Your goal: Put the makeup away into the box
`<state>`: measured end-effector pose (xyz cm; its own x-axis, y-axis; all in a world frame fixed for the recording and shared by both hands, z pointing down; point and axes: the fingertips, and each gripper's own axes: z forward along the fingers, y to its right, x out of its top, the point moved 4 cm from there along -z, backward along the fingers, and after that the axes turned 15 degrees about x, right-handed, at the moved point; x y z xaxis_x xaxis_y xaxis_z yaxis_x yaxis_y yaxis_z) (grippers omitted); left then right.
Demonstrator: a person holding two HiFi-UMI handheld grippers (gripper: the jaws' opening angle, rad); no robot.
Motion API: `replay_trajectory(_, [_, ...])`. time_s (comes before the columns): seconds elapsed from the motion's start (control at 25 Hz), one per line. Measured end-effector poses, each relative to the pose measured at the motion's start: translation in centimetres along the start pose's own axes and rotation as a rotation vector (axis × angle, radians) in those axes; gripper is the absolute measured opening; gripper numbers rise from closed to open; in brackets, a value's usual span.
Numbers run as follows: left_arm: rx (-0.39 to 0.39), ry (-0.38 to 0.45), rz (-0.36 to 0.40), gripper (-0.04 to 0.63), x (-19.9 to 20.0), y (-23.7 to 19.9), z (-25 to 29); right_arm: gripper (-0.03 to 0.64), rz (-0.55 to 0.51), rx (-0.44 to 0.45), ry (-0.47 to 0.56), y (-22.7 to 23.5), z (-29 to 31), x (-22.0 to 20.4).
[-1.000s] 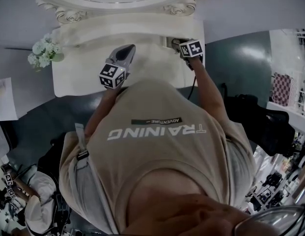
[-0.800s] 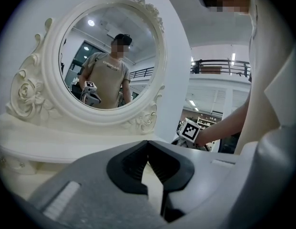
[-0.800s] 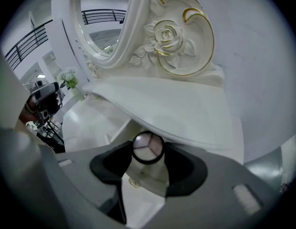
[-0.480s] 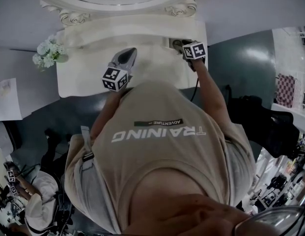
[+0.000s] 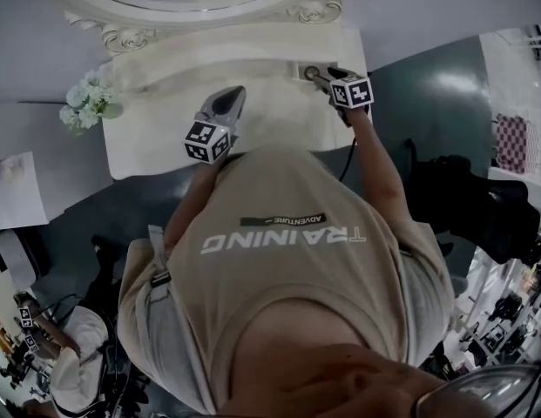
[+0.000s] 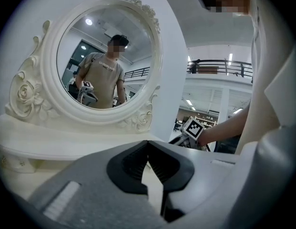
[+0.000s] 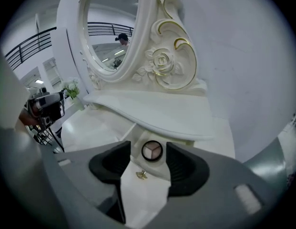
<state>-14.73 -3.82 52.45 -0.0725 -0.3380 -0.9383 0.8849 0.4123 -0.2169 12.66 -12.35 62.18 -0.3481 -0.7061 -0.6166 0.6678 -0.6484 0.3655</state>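
A round compact [image 7: 151, 150] with three pale shades lies in the small open drawer [image 7: 155, 168] of the white dressing table [image 5: 148, 138], under the mirror shelf. My right gripper [image 7: 148, 146] points steeply down at it. Its jaws have just been opening and stand wide on either side of the compact without pressing it. From the head view the right gripper [image 5: 329, 77] is at the drawer [image 5: 300, 70] on the table's far right. My left gripper [image 5: 232, 94] hovers over the middle of the table; its tips [image 6: 148, 144] meet, with nothing held.
An ornate oval mirror [image 6: 105, 61] stands at the back of the table above a curved shelf [image 7: 152, 111]. White flowers [image 5: 87, 103] sit at the table's left end. The drawer front carries a gold knob [image 7: 141, 175]. A dark bag [image 5: 488, 207] lies on the floor to the right.
The head view has drifted slightly. The right gripper's marker cube has tipped a little at the drawer. The left gripper keeps its place over the table.
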Motion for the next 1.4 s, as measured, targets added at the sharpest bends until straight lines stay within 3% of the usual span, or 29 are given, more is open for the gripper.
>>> replay_trajectory(0.24, [-0.069,-0.047,-0.007,0.008,-1.2,0.0,0.1,0.176,-0.022,-0.023,0.055,-1.4,-1.7,-0.1])
replay_trajectory(0.44, [-0.172,-0.087,0.025,0.008,-1.8,0.6,1.5,0.009,-0.024,-0.087,0.075,-2.5,-3.0,-1.1])
replay_trajectory(0.68, [-0.257,-0.114,0.052,0.008,-1.8,3.7,4.3,0.005,-0.022,-0.112,0.087,-1.4,-4.9,-3.5])
replay_trajectory(1.12, [-0.209,-0.202,0.089,0.008,-3.7,10.6,9.3,0.005,-0.059,-0.025,0.154,3.7,-4.8,-6.3])
replay_trajectory(1.4, [-0.138,-0.268,0.100,0.008,-7.7,13.2,13.7,0.005,-0.110,-0.002,0.225,5.5,-4.5,-8.1])
